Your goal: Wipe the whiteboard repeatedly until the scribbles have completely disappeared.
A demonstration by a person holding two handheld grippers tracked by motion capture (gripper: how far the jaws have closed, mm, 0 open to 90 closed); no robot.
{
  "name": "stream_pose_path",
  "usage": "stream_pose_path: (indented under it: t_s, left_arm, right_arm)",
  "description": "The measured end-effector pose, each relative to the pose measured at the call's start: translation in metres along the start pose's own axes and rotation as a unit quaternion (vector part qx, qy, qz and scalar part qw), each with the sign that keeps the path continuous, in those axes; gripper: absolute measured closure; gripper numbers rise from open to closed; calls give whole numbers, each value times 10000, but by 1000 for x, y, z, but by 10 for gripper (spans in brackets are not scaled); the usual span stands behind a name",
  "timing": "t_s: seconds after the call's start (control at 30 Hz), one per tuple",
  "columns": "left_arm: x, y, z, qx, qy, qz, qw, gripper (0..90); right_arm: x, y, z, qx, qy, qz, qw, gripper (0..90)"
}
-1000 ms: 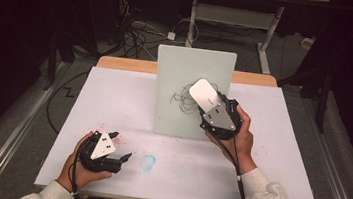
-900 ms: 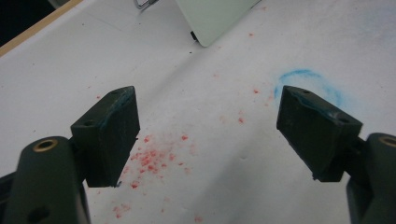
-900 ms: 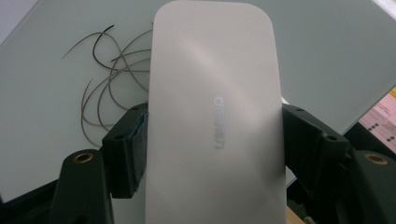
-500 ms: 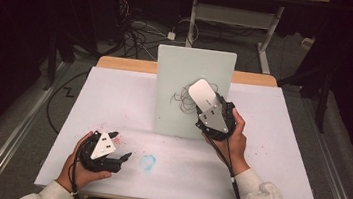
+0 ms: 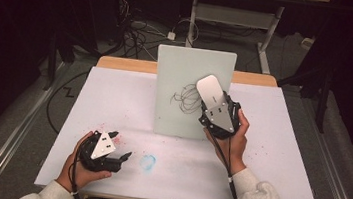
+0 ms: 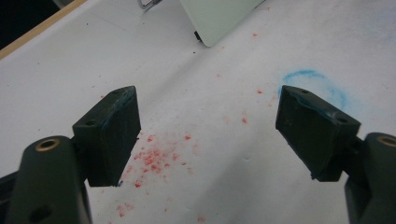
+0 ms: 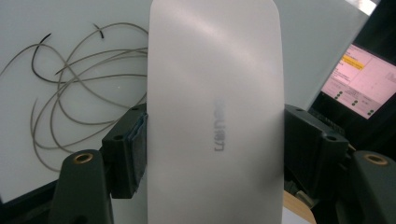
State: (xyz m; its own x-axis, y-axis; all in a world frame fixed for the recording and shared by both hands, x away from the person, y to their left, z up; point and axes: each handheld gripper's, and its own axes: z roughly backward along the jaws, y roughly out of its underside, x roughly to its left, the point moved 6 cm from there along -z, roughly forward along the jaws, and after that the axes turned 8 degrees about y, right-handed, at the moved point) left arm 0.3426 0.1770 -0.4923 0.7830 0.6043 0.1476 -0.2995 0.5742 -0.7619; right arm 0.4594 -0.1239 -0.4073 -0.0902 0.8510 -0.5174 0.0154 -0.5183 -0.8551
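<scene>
Covering most of the table is a white sheet speckled with red crumbs, and a pale whiteboard stands upright on it, marked with looping dark scribbles. The right gripper is raised before the board, its jaws clamped on the sides of a white eraser; whether the eraser touches the board is unclear. The left gripper rests low near a blue ring smudge, its jaws wide apart and empty.
</scene>
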Motion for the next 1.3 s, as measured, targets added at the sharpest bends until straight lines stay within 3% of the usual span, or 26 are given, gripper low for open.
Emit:
stream_pose_path:
  t_s: [0.3,0.4,0.67,0.9,1.3]
  left_arm:
    - [0,0,1,3,-25,-4,10000,215]
    - [0,0,1,-20,-27,6,10000,215]
    - [0,0,2,3,-32,-8,10000,215]
    - [0,0,1,22,-33,-19,10000,215]
    - [0,0,0,12,-10,5,10000,216]
  right_arm:
    - [-6,1,0,47,90,-133,9999,313]
    - [-4,4,1,49,86,-69,9999,313]
    - [9,14,6,121,72,122,9998,313]
    - [25,18,10,197,-125,196,9995,313]
    - [18,5,4,147,-94,30,9998,313]
